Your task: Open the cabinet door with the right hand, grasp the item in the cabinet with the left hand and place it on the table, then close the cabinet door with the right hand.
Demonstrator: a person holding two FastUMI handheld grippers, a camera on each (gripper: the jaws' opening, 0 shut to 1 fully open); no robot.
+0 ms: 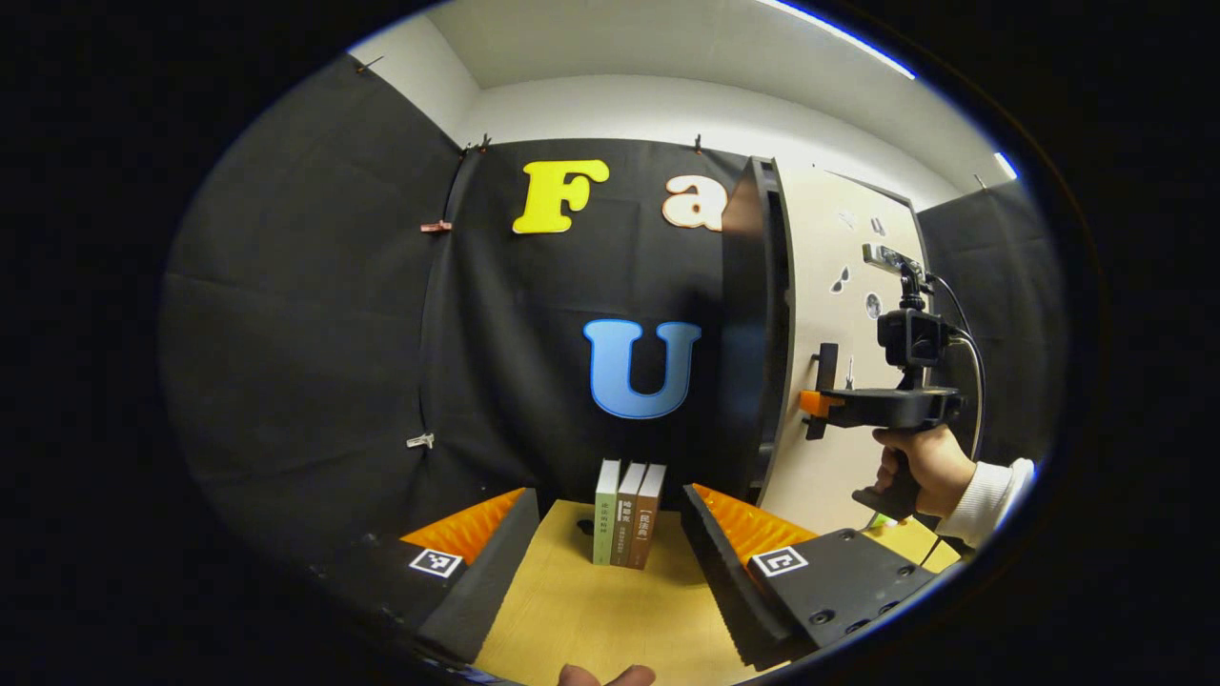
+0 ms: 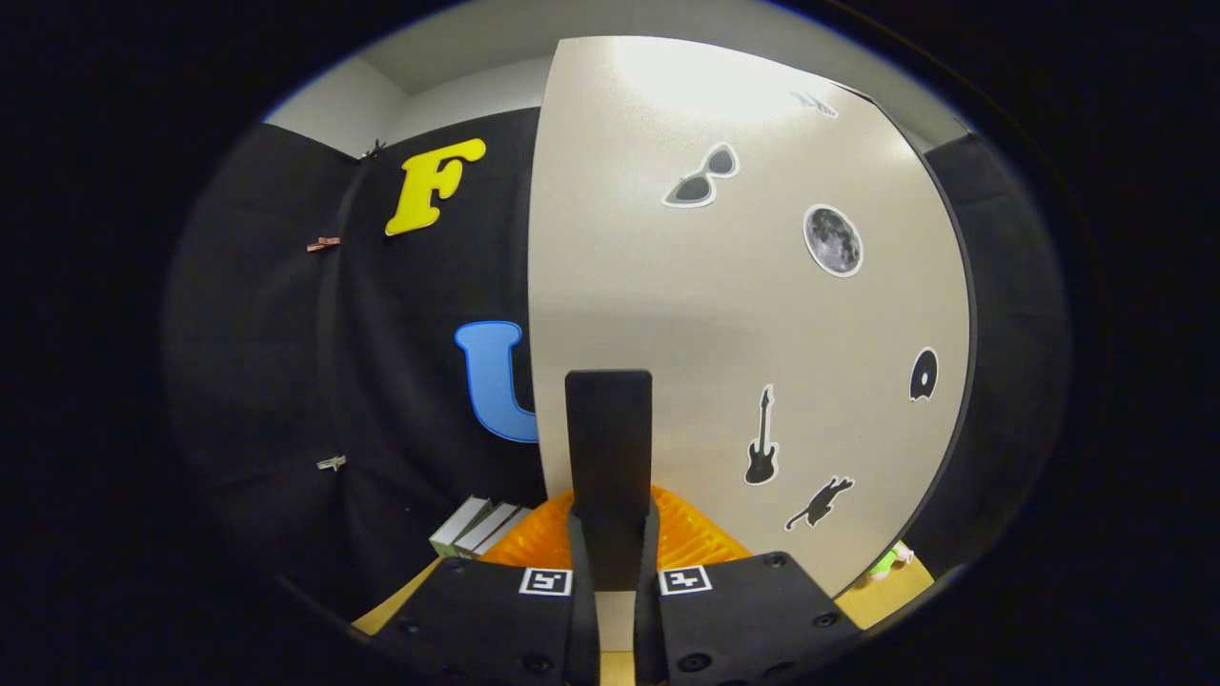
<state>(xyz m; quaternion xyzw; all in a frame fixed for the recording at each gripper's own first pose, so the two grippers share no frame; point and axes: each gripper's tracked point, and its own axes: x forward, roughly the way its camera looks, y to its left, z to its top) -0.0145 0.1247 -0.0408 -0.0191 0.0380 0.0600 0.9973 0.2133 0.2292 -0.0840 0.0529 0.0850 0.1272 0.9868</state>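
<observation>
The cabinet [image 1: 748, 324] stands at the right in the left gripper view, its pale door [image 1: 843, 286] carrying small stickers. The door's black upright handle [image 1: 825, 367] is pinched by my right gripper [image 1: 818, 402], which a hand [image 1: 923, 467] holds. Seen from the right gripper view, that gripper [image 2: 610, 548] is shut on the handle [image 2: 608, 438], with the door [image 2: 743, 314] close in front. My left gripper [image 1: 605, 500] hangs open over the wooden table [image 1: 581, 610], nothing between its fingers. The cabinet's inside is hidden.
Three books [image 1: 629, 514] stand upright on the table just left of the cabinet, beyond my left fingers; the same books [image 2: 477, 529] appear low left in the right gripper view. Something small and green [image 2: 888, 562] lies by the door's lower right corner.
</observation>
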